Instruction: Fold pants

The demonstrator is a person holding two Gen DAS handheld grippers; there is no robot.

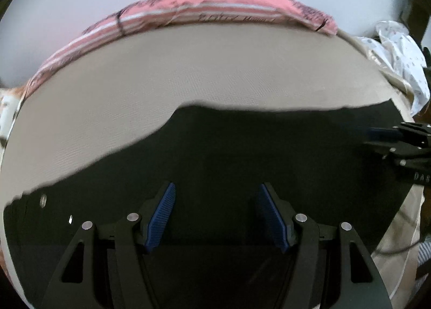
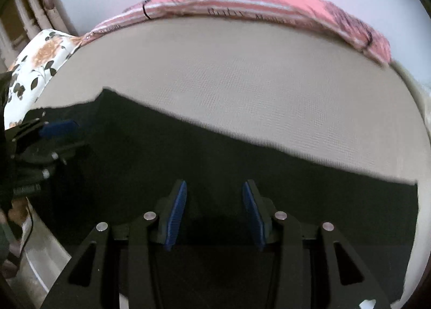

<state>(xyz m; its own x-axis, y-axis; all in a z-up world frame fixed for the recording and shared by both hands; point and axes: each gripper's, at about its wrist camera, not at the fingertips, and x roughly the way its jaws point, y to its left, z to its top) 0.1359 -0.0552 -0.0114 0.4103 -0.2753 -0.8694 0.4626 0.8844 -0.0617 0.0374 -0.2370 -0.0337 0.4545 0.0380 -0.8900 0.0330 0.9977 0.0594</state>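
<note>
On the beige textured bed (image 1: 188, 66), dark flat fabric pants (image 1: 242, 147) lie beneath the left gripper (image 1: 215, 214) and right gripper (image 2: 214, 213), both spread apart, empty.

The pants (image 1: 242, 152) are black, of a plain dark cloth, and lie spread flat across the near part of the bed. Their far edge runs uneven across the beige surface. Two small pale metal fittings show near the left end in the left view.

The pants (image 1: 242, 152) lie along the near edge of the bed (image 1: 188, 71); a blanket (image 1: 215, 9) runs along its far edge, with both grippers' fingers over the pants.
</note>
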